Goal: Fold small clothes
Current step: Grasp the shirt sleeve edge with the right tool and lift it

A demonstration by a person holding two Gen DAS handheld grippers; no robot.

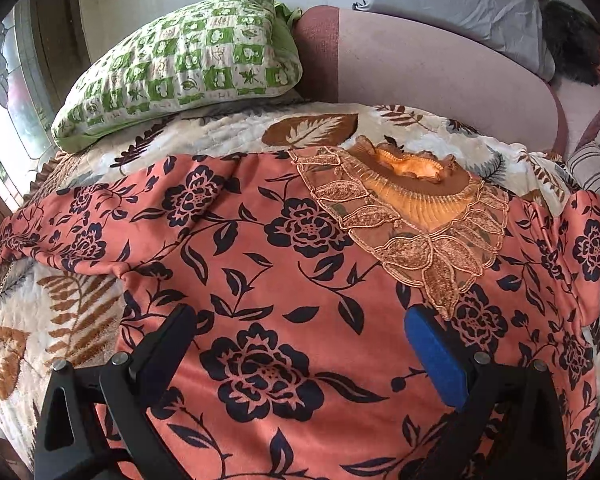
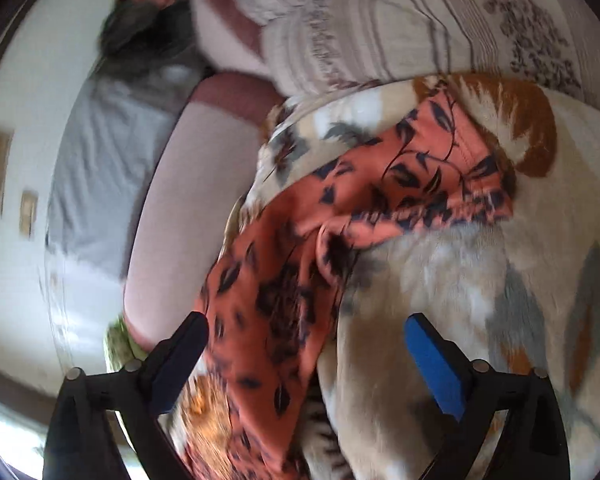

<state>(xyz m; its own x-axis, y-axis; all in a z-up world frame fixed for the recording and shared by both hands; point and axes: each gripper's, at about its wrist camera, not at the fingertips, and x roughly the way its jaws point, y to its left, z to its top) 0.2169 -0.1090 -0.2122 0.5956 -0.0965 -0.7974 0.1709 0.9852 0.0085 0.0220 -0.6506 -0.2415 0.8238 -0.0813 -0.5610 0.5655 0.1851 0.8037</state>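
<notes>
Left wrist view: looking down over a coral top (image 1: 300, 272) with dark flowers, spread flat and filling most of the frame. Lace collar (image 1: 412, 216) at the neckline, upper right of centre, with an orange lining showing in the neck opening. Under the top, a cream blanket (image 1: 72, 320) with brown fern leaves, seen along the left and far edges. Beyond, a green checked pillow (image 1: 188, 64) leaning on a pinkish headboard (image 1: 440, 76), and a grey pillow (image 1: 460, 4) at upper right. Something dark and furry at the far right, too cut off to name. Left gripper (image 1: 300, 336) at the bottom with jaws set wide apart above the fabric, nothing pinched between them; black finger at left, blue pad on the right one. Lower hem of the top out of frame.

Right wrist view: rolled sideways and blurred by motion. Top (image 2: 284, 288) appearing as a crumpled sleeve and side, running from the bottom centre up toward the right across the blanket (image 2: 480, 280). Striped bedding (image 2: 380, 32) at the top, headboard (image 2: 172, 200) and grey pillow (image 2: 100, 168) at left, details smeared. Right gripper (image 2: 306, 340) open wide, holding nothing; the cloth edge lying in the gap near the left finger, contact hard to judge through the blur.
</notes>
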